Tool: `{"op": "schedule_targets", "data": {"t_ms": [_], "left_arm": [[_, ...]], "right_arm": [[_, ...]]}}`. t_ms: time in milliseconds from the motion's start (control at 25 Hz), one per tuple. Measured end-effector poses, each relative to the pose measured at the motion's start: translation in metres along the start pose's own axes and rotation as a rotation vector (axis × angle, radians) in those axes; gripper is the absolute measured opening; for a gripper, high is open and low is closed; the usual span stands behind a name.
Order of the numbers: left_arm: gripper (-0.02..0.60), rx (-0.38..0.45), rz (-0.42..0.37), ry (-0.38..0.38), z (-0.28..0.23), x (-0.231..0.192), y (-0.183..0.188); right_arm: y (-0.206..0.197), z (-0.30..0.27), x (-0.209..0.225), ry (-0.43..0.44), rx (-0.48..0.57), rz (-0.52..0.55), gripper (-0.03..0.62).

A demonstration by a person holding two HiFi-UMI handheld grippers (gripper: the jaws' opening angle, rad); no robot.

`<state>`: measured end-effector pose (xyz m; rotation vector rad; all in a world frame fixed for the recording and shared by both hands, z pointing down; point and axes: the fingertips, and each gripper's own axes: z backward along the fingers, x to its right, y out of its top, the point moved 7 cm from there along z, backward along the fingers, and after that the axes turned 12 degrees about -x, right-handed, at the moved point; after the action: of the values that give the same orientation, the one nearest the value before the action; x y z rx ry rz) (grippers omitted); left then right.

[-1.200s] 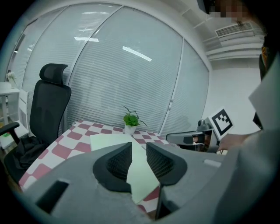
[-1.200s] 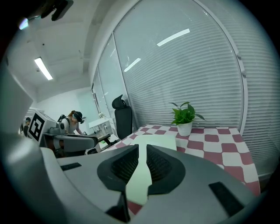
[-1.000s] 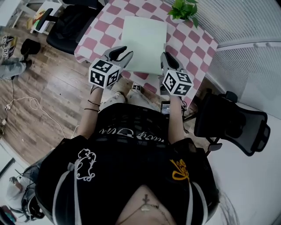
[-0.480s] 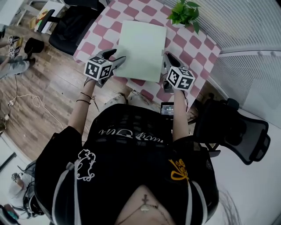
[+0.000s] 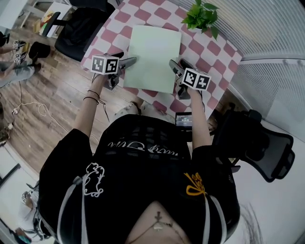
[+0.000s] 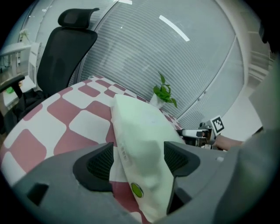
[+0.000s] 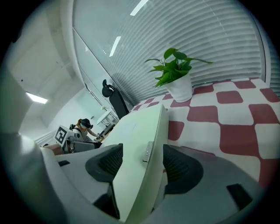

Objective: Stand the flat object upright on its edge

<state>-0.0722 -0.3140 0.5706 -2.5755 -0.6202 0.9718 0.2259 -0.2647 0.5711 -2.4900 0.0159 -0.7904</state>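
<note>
A pale green flat pouch (image 5: 155, 57) lies spread over the pink-and-white checked table (image 5: 205, 47), its near edge at the table's front. My left gripper (image 5: 123, 70) is at its near left corner and my right gripper (image 5: 177, 78) at its near right corner. In the left gripper view the pouch (image 6: 140, 131), with a green snap on it, runs between the jaws of the left gripper (image 6: 136, 159), which are opening; the left pad stands clear of it. In the right gripper view the pouch's edge (image 7: 135, 144) sits between the opening jaws of the right gripper (image 7: 141, 162), with a gap at the right pad.
A potted green plant (image 5: 202, 14) stands at the table's far right corner. One black office chair (image 5: 78, 28) is at the table's left and another (image 5: 257, 143) is at my right. A small dark device (image 5: 183, 119) rests on my lap. Wooden floor lies to the left.
Both grippers have moved a little forward along the pouch's sides, and both sets of jaws have spread apart. The pouch has stayed on the table.
</note>
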Motion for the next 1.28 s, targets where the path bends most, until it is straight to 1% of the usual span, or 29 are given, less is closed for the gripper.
{"op": "schedule_targets", "data": {"t_ms": [160, 280, 400, 480, 560, 720, 880, 960, 1080, 1280], "left_arm": [[0.367, -0.025, 0.094, -0.091, -0.012, -0.007, -0.005], [0.374, -0.045, 0.141, -0.12, -0.022, -0.01, -0.01], [0.379, -0.035, 0.192, -0.155, -0.026, -0.013, -0.013], [0.379, -0.033, 0.201, -0.176, -0.028, -0.012, -0.014], [0.383, -0.045, 0.188, -0.181, -0.03, -0.01, -0.015], [0.383, -0.069, 0.166, -0.167, -0.032, -0.008, -0.012], [0.382, -0.09, 0.133, -0.121, -0.03, -0.003, -0.011], [0.382, -0.07, 0.098, -0.103, -0.027, 0.001, -0.009], [0.382, -0.014, 0.028, -0.085, -0.017, 0.009, -0.002], [0.38, 0.031, -0.097, -0.026, 0.002, 0.024, 0.015]], "right_arm": [[-0.002, -0.009, 0.005, 0.054, -0.021, -0.084, 0.256], [-0.005, -0.015, 0.009, 0.06, -0.053, -0.099, 0.256], [-0.009, -0.021, 0.01, 0.079, -0.086, -0.116, 0.256], [-0.009, -0.022, 0.01, 0.1, -0.091, -0.141, 0.256], [-0.009, -0.023, 0.01, 0.106, -0.098, -0.147, 0.256], [-0.009, -0.022, 0.01, 0.081, -0.108, -0.125, 0.255], [-0.008, -0.018, 0.005, 0.041, -0.1, -0.08, 0.255], [-0.006, -0.013, 0.001, 0.023, -0.084, -0.052, 0.255], [0.0, -0.004, -0.007, 0.011, -0.032, 0.001, 0.255], [0.016, 0.015, -0.029, -0.039, 0.048, 0.104, 0.255]]}}
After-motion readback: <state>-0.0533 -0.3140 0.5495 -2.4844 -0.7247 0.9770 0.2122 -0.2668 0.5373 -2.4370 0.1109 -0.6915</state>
